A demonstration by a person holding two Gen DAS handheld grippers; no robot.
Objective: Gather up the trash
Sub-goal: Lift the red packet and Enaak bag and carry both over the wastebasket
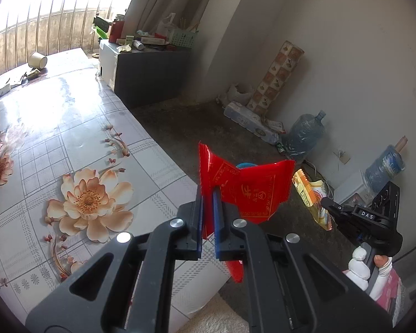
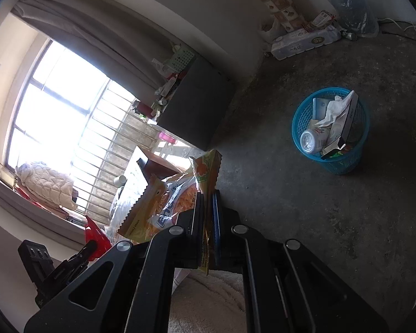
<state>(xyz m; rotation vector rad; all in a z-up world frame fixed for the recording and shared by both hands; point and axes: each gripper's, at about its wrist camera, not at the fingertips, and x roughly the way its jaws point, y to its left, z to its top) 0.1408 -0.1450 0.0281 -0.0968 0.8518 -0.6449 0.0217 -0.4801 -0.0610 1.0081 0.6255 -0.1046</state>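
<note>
My left gripper [image 1: 208,191] is shut on a red foil wrapper [image 1: 249,191], held past the table's edge above the floor. A sliver of the blue basket [image 1: 245,164] shows behind the wrapper. My right gripper [image 2: 208,194] is shut on a yellow-orange snack bag [image 2: 163,199]; in the left wrist view it [image 1: 323,202] appears at the right, with the bag [image 1: 310,191] hanging from it. The blue mesh trash basket [image 2: 299,119] stands on the concrete floor to the right, holding a can, crumpled paper and boxes. The red wrapper [image 2: 97,236] and left gripper also show at the lower left of the right wrist view.
A table with a flowered cover [image 1: 69,127] carries a paper cup [image 1: 37,60] and scraps at its far end. A grey cabinet [image 1: 149,75] with clutter stands by the window. Water jugs [image 1: 305,133], a tissue pack [image 1: 249,119] and cables line the wall.
</note>
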